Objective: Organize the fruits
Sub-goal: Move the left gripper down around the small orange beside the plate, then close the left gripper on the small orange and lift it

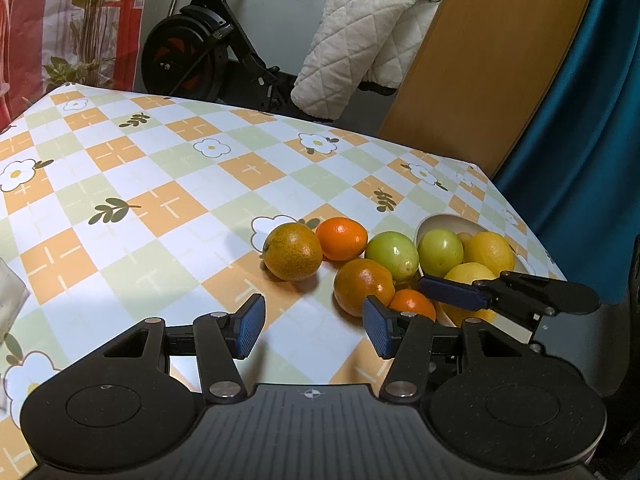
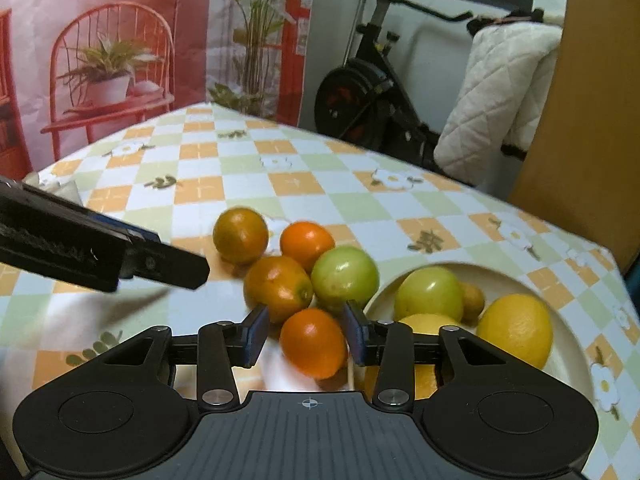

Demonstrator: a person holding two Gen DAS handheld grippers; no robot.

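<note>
orange between tool pads, axis indiscernible

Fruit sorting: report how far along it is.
Done: the bowl holds a green fruit, two lemons and something small behind. In hand: the right tongs straddle a small orange beside the bowl, not clamped. To do: two dark oranges, a bright orange and a second green fruit on the tablecloth. The left tongs hang open, empty.
</note>
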